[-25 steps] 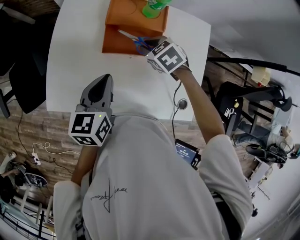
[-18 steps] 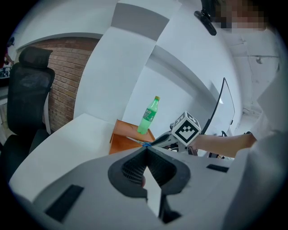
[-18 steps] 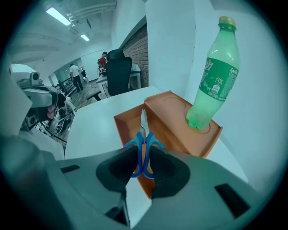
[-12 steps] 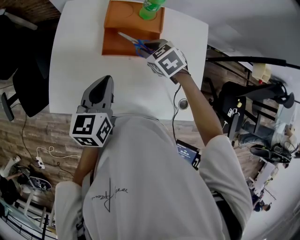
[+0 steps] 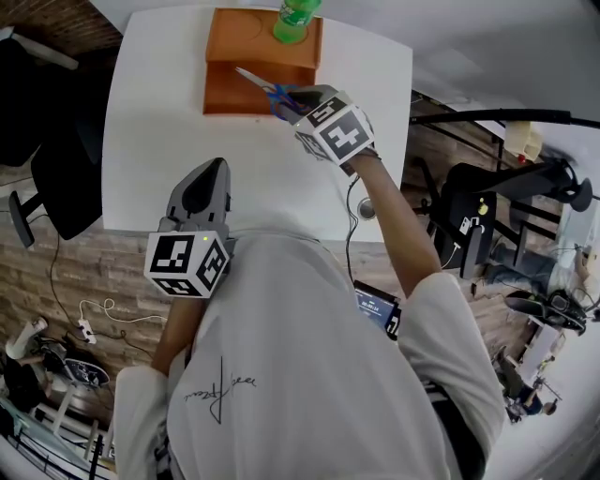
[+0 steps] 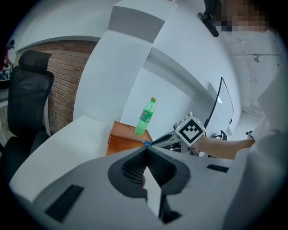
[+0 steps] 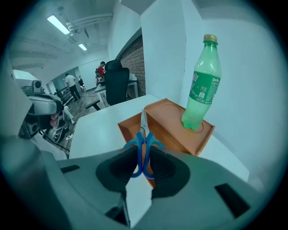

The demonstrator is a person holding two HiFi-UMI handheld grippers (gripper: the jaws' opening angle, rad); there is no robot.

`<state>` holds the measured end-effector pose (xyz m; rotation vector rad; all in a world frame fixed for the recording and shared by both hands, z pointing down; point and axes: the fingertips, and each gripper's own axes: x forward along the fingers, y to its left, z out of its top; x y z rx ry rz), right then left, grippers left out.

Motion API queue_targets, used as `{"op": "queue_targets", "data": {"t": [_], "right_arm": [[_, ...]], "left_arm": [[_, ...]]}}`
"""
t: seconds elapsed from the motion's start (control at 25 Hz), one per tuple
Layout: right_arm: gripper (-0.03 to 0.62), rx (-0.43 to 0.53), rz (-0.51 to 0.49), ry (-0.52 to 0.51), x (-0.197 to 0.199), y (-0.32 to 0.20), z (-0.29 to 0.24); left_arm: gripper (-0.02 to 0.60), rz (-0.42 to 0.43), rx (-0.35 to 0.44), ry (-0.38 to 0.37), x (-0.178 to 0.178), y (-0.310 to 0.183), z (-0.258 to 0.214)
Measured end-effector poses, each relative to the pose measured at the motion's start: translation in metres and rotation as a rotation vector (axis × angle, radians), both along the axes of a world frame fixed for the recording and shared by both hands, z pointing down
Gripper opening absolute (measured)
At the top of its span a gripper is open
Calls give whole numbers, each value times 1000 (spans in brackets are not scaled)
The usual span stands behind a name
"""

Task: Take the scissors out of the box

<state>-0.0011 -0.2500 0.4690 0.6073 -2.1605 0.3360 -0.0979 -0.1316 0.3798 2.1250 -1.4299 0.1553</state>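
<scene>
The blue-handled scissors (image 5: 267,88) hang just above the front part of the orange box (image 5: 258,52), blades pointing to the far left. My right gripper (image 5: 292,97) is shut on their handles. In the right gripper view the scissors (image 7: 144,146) stand between the pads, blades toward the box (image 7: 173,128). My left gripper (image 5: 210,173) rests over the table's near edge, jaws shut and holding nothing. In the left gripper view the left gripper (image 6: 146,153) faces the box (image 6: 122,140) and the right gripper (image 6: 163,140).
A green plastic bottle (image 5: 295,19) stands upright on the box's far part, seen again as the bottle (image 7: 201,85). The white table (image 5: 155,131) carries the box at its far side. A black office chair (image 6: 27,103) stands to the left; cables and gear lie beyond the right edge.
My right gripper has risen slightly with the scissors in it, drawing them a little toward me from the box. The left gripper has stayed where it was.
</scene>
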Motion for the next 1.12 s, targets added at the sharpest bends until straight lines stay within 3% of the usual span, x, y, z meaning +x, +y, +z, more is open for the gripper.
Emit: {"op": "queue_targets", "data": {"t": [1.12], "right_arm": [[95, 50, 95, -163, 10, 42, -32]], "left_arm": [[8, 8, 46, -24, 2, 9, -14]]}}
